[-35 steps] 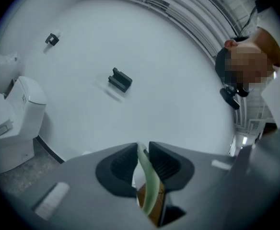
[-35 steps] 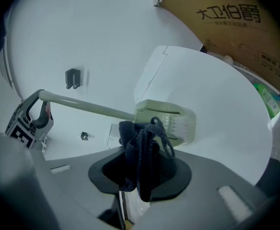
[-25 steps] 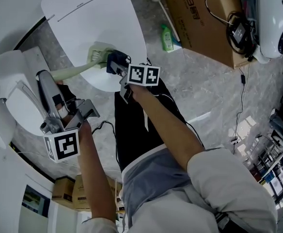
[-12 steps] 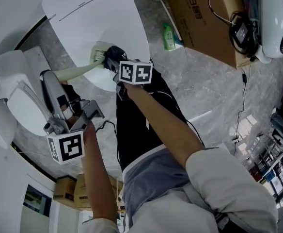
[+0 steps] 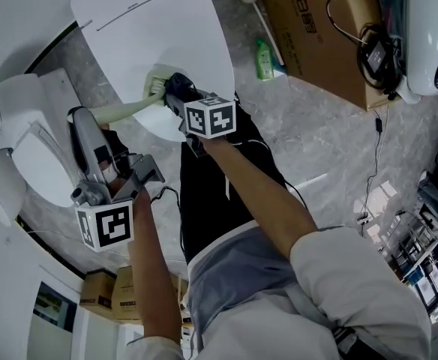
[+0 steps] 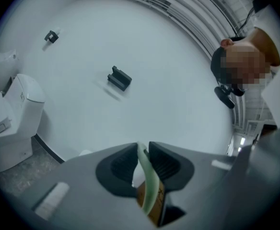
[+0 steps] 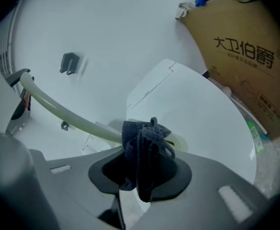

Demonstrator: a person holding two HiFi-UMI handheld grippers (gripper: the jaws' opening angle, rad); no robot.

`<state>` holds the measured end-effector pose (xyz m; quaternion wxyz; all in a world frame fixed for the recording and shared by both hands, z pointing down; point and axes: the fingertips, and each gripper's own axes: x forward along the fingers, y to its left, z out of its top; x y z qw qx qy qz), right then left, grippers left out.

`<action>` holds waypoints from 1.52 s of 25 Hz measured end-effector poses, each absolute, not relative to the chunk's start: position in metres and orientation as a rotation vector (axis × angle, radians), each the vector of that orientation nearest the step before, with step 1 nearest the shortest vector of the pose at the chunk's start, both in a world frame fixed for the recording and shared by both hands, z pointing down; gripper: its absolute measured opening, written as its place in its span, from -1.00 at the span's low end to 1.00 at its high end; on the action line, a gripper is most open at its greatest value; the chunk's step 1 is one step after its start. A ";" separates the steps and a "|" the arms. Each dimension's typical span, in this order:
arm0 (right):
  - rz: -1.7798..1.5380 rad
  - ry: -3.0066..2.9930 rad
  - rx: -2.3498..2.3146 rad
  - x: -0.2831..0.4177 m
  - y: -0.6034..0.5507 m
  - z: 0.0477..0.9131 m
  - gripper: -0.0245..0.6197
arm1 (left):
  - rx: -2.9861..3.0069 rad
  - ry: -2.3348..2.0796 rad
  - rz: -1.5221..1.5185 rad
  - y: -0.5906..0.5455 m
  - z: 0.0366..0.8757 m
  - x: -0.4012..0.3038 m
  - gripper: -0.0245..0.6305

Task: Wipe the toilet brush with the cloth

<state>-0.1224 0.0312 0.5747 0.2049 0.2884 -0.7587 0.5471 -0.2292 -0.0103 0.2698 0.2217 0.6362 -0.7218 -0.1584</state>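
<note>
The toilet brush has a pale green curved handle (image 5: 121, 109) (image 7: 63, 111) and a pale head (image 5: 154, 85) held over the white toilet lid (image 5: 151, 28). My left gripper (image 5: 97, 130) (image 6: 141, 150) is shut on the end of the handle (image 6: 147, 186). My right gripper (image 5: 178, 96) (image 7: 147, 143) is shut on a dark blue cloth (image 5: 175, 87) (image 7: 145, 150). The cloth is pressed against the handle right next to the brush head (image 7: 178, 140). The cloth hides where handle and head join.
A large printed cardboard box (image 5: 316, 28) (image 7: 245, 56) stands right of the toilet, with a green bottle (image 5: 262, 58) at its foot. A white cistern (image 5: 24, 111) lies left. Another toilet (image 6: 5, 123) and a wall bracket (image 6: 119, 79) show in the left gripper view. Cables (image 5: 375, 126) trail on the grey floor.
My right gripper has slid the cloth a little along the handle toward the brush head. The left gripper has shifted only slightly and still grips the handle.
</note>
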 end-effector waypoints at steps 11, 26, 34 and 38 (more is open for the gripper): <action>1.456 -2.158 0.722 -0.122 0.035 0.564 -0.62 | 1.744 -2.007 -0.430 -0.010 0.271 -0.229 -0.93; 1.412 -2.207 0.605 -0.105 0.028 0.530 -0.62 | 1.710 -2.097 -0.329 -0.009 0.265 -0.226 -0.93; 1.296 -2.255 0.497 -0.094 0.017 0.502 -0.62 | 1.697 -2.147 -0.237 -0.004 0.263 -0.226 -0.93; 1.259 -2.291 0.476 -0.089 0.003 0.485 -0.62 | 1.653 -2.173 -0.221 0.005 0.261 -0.233 -0.93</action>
